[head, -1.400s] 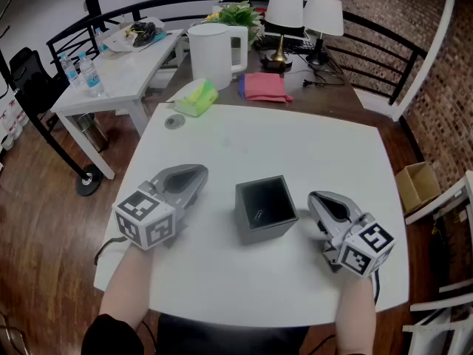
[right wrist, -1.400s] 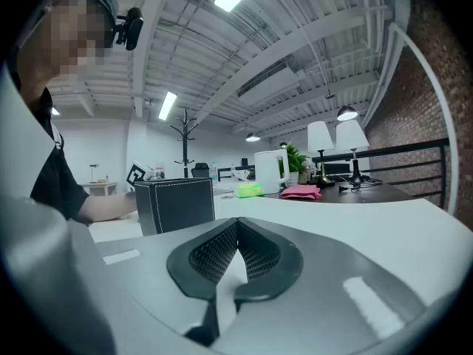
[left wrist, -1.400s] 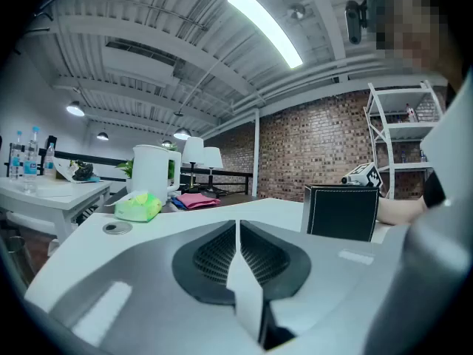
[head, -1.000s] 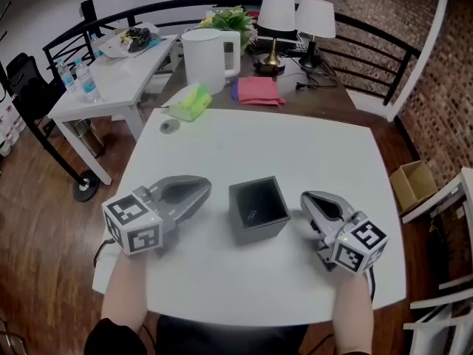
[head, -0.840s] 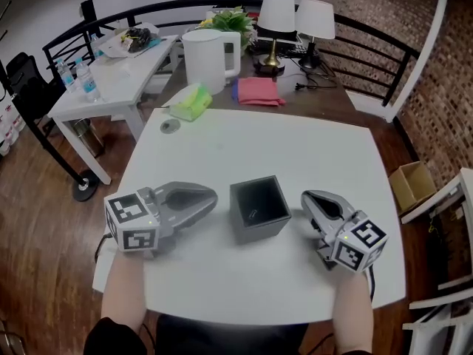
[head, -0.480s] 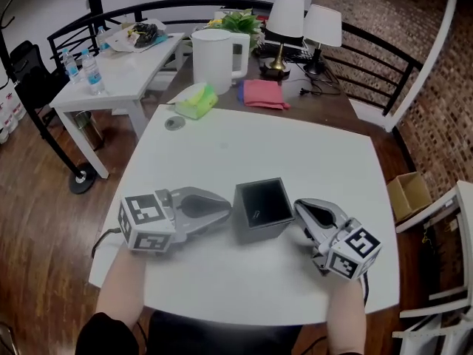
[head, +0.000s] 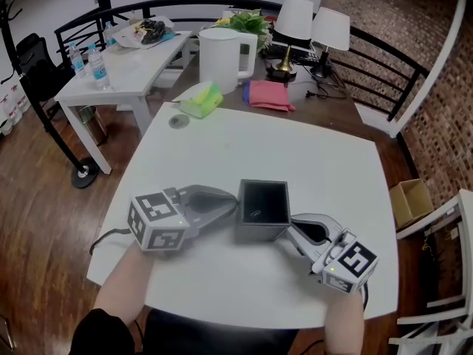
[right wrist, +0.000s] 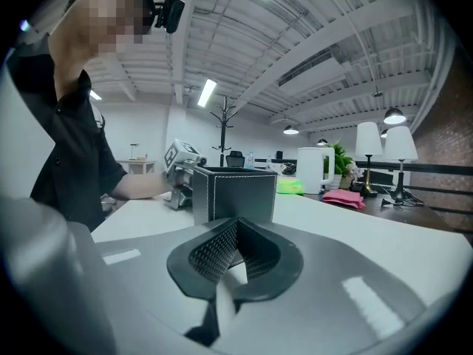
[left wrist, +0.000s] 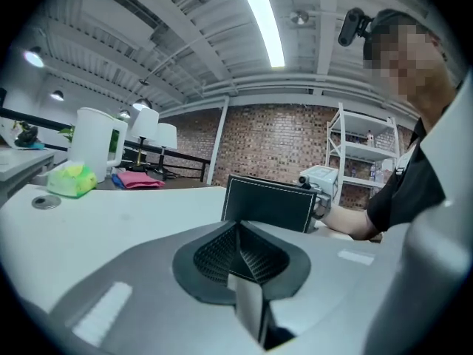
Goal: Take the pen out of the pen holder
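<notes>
The pen holder (head: 259, 233) stands on the white table (head: 325, 161), toward 6 o'clock from the table's middle. It is a square black box with pale stitching along its edges. On its floor, toward 7 o'clock, lies a short pale streak that I take for the pen (head: 255, 214). It is too small for me to make out its shape or which end is which.

My left gripper (head: 230, 204) sits at the holder's 9 o'clock, its tip right at the wall. Its jaws are closing the last bit, the pads as good as together with nothing between them. My right gripper (head: 284, 229) lies at about 4 o'clock, close to the holder's near corner, with its jaws closed and empty too.

I expect the pen to be light, stiff and smooth, so it will likely roll or slip from a loose pinch. It lies low between tall walls, so I would come in steeply from above with the jaws parted. I would take it across the barrel, near whichever end rides higher. The holder itself looks light enough to slide or tip, so bracing a wall with the other gripper seems wise.

I can read no brand or label on the holder. The marker cubes (head: 157, 220) carry only black-and-white square patterns, no letters.
</notes>
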### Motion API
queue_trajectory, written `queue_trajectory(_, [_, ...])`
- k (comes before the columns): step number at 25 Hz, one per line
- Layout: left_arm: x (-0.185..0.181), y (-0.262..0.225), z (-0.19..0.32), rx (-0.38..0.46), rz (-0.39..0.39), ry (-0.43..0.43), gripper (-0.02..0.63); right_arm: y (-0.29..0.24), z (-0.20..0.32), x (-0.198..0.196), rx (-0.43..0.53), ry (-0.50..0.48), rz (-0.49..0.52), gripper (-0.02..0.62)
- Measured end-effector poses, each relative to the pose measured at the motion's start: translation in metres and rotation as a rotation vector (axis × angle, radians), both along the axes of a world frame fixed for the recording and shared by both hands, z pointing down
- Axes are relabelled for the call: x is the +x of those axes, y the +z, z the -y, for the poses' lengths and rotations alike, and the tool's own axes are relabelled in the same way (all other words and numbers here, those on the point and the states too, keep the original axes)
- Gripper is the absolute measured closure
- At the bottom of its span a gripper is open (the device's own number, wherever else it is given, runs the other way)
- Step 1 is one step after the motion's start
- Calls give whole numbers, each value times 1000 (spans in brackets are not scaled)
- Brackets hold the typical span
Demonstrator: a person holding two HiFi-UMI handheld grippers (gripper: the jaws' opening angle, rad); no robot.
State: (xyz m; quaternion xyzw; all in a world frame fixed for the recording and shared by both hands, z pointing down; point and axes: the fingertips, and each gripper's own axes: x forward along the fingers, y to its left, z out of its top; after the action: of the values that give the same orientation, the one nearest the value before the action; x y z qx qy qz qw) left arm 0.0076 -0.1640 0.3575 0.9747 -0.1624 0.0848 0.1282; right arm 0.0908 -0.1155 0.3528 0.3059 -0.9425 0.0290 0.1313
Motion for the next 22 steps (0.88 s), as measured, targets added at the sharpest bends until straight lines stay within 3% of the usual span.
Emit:
queue_trajectory(8, [-1, 0, 26, 26, 9, -156, 604, -2, -16, -30, 21, -99, -9, 580])
queue_trajectory(15, [4, -1, 33, 13, 4, -138, 604, -4, -18, -35, 7, -109, 15, 580])
queue_trajectory(18, [-2, 3, 28, 34, 46, -120, 604, -5, -9, -22, -6, -52, 48, 580])
queue_trajectory(22, [-32, 7, 20, 35, 111, -70, 596, -1, 27, 27, -22, 152, 77, 580])
